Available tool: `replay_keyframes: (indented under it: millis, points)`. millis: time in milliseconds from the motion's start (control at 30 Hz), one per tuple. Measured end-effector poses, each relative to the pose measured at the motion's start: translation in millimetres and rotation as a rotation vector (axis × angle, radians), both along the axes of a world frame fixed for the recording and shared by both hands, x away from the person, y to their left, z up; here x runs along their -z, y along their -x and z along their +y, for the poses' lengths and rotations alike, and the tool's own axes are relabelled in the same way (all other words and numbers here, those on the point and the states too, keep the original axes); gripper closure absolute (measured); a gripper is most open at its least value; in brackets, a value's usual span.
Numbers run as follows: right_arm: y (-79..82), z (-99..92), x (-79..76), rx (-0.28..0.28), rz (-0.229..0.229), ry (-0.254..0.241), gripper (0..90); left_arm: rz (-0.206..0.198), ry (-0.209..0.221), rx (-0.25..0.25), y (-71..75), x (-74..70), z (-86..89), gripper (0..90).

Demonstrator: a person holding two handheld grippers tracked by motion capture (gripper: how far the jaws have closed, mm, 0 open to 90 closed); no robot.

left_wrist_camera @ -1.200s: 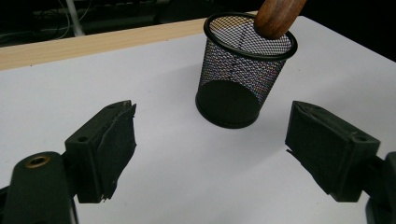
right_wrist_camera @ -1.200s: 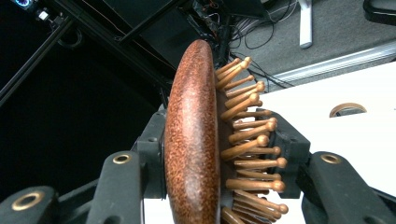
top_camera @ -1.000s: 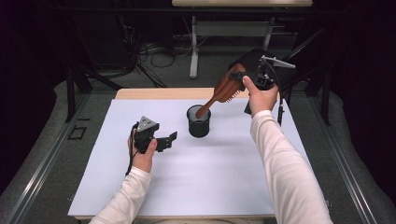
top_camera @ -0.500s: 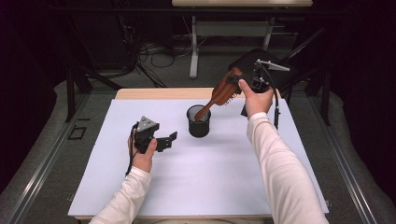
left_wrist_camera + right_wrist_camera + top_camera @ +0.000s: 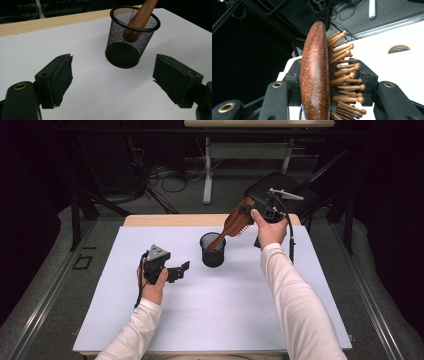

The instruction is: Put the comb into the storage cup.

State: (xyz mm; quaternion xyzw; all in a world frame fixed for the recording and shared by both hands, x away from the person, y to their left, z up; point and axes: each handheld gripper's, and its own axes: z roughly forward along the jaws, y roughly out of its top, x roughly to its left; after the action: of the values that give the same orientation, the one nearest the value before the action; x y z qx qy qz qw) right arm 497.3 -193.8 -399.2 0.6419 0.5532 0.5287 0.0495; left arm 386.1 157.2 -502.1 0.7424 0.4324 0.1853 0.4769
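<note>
A brown wooden hairbrush [image 5: 235, 223] slants down to the left, and its handle [image 5: 140, 20] rests inside a black mesh cup [image 5: 213, 251] near the middle of the white table. My right gripper [image 5: 255, 212] is shut on the brush head [image 5: 314, 75], one jaw on the smooth back and the other against the pegs. Left of the cup, my left gripper [image 5: 182, 270] sits low over the table, open and holding nothing. In the left gripper view the cup [image 5: 130, 47] stands a short way beyond the spread jaws.
A white sheet [image 5: 210, 315] covers the table, with a wooden strip [image 5: 170, 220] showing along the far edge. A black chair [image 5: 280, 187] stands just behind the right hand. Cables and a desk leg lie on the floor farther back.
The right hand has come down and slightly left with the brush, and the handle has slid deeper into the cup. The left hand has stayed still.
</note>
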Motion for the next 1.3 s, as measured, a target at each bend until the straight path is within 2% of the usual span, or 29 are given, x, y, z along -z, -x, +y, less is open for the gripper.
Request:
replay_keyframes:
  millis: [300, 1300]
  points:
    - [-1.8, 3.6, 9.1, 0.003, 0.012, 0.008, 49.2, 0.001, 0.002, -0.001, -0.2, 0.1, 0.2, 15.8]
    - [-3.0, 12.1, 28.3, 0.017, 0.008, 0.03, 49.1, -0.001, 0.002, -0.003, -0.4, 0.1, 0.2, 15.8]
